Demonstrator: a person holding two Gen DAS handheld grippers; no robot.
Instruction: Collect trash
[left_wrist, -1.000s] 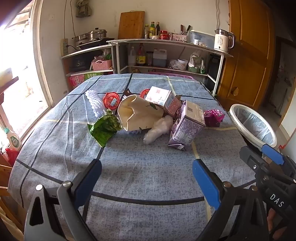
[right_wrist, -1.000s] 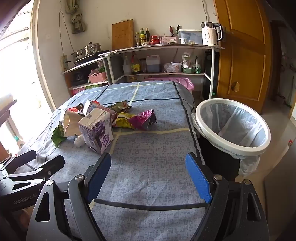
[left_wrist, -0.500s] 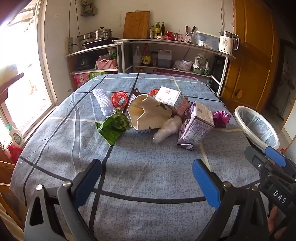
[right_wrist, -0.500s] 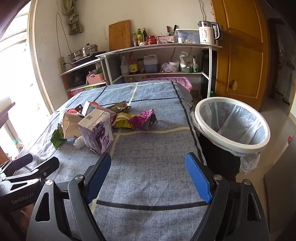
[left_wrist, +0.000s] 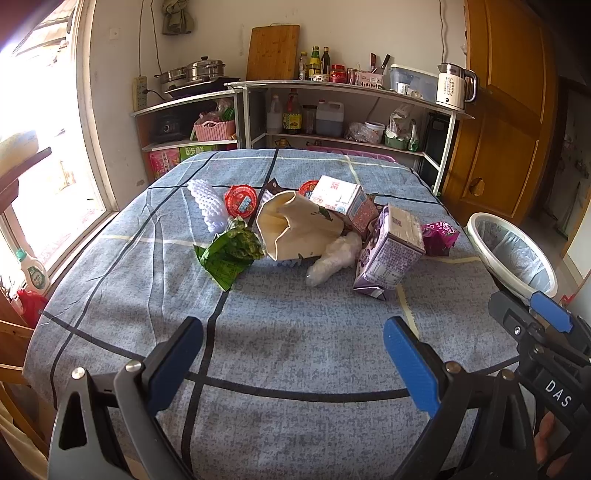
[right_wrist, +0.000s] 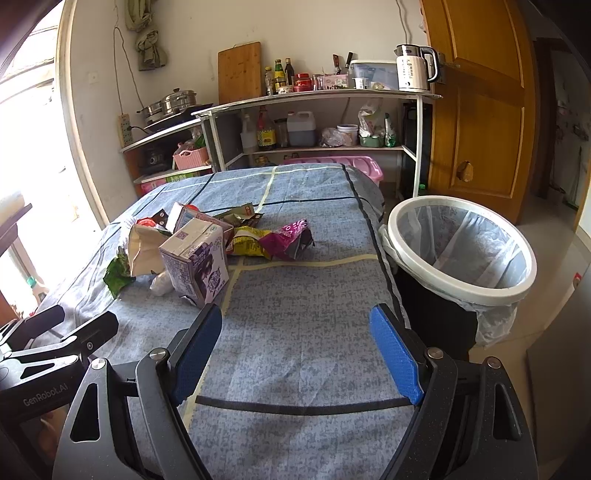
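I hold both the left gripper (left_wrist: 291, 350) and right gripper (right_wrist: 295, 343) wide and empty; the trash pile, purple milk carton (right_wrist: 195, 264) nearest, sits mid-table beside the lined bin (right_wrist: 461, 251); next, I reach for the carton.

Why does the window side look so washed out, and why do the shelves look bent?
Left wrist view: daylight overexposes the window to white. Right wrist view: fisheye lens bows the shelf and door; trash stays sharp.

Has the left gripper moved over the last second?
Yes. The left gripper has swung left: the pile with the purple carton and the bin slid right in its view.
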